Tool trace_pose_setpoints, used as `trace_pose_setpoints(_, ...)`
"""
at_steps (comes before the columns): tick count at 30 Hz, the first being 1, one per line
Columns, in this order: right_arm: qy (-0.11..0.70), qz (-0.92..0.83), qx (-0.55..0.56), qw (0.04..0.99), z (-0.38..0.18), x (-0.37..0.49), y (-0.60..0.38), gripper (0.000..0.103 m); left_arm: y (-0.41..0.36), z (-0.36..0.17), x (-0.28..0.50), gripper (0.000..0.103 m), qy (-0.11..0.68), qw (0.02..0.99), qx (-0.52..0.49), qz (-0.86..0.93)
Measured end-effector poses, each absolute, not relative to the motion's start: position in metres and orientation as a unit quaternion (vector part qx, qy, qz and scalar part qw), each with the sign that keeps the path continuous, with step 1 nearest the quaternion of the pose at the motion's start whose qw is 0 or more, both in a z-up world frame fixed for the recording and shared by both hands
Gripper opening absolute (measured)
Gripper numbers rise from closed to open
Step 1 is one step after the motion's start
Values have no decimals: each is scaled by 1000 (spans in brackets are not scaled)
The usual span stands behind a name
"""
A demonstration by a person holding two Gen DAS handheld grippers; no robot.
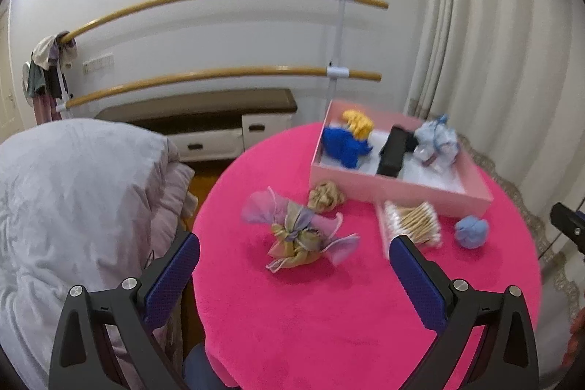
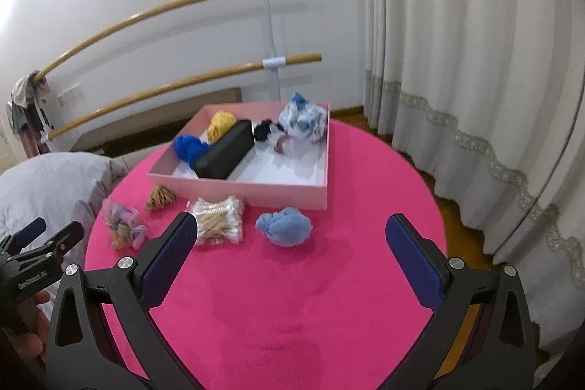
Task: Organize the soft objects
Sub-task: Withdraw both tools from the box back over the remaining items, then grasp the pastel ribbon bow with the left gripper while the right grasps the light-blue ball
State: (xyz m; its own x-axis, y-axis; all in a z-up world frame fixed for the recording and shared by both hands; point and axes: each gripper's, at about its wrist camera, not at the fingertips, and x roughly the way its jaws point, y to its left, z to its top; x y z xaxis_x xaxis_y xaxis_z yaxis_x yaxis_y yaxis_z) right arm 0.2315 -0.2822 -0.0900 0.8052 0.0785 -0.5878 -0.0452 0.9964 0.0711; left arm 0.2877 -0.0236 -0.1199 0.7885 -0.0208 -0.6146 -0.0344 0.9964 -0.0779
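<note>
Pink plush covered the round table [image 1: 329, 317] in the left wrist view, where the left gripper [image 1: 294, 253] hung above its near edge, jaws spread wide and holding nothing. Between the fingers lay a purple-and-gold organza scrunchie [image 1: 299, 233]; a tan scrunchie [image 1: 325, 195] sat just beyond it, touching the pink box [image 1: 402, 185]. A pack of cotton swabs [image 1: 411, 223] and a light blue cloth ball [image 1: 471, 231] rested before the box.

From the right wrist view, the right gripper [image 2: 289, 236] was also wide open and empty, the light blue cloth ball [image 2: 284, 225] lying between its fingers. Inside the pink box [image 2: 256, 194] were a dark blue cloth [image 2: 188, 147], a yellow cloth [image 2: 220, 123], a black case [image 2: 226, 152] and a white-and-blue bundle [image 2: 303, 123].
</note>
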Motion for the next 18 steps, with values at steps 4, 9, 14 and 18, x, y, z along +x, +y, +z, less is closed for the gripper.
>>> trace_pose_setpoints(4,336,33,23,941,-108,251,-281,103,-24,-143,324,103,358,933,-40,7)
trace_pose_setpoints(9,361,29,21,932,-127,269,-282,103,-28,-171,368,103,385,922,-28,15)
trace_pose_setpoints(14,384,26,27,922,-146,288,-284,103,-33,-198,406,103,403,915,-19,19)
trace_pose_setpoints(18,398,25,25,917,-160,304,-283,103,-38,-216,430,76,421,907,-23,-6)
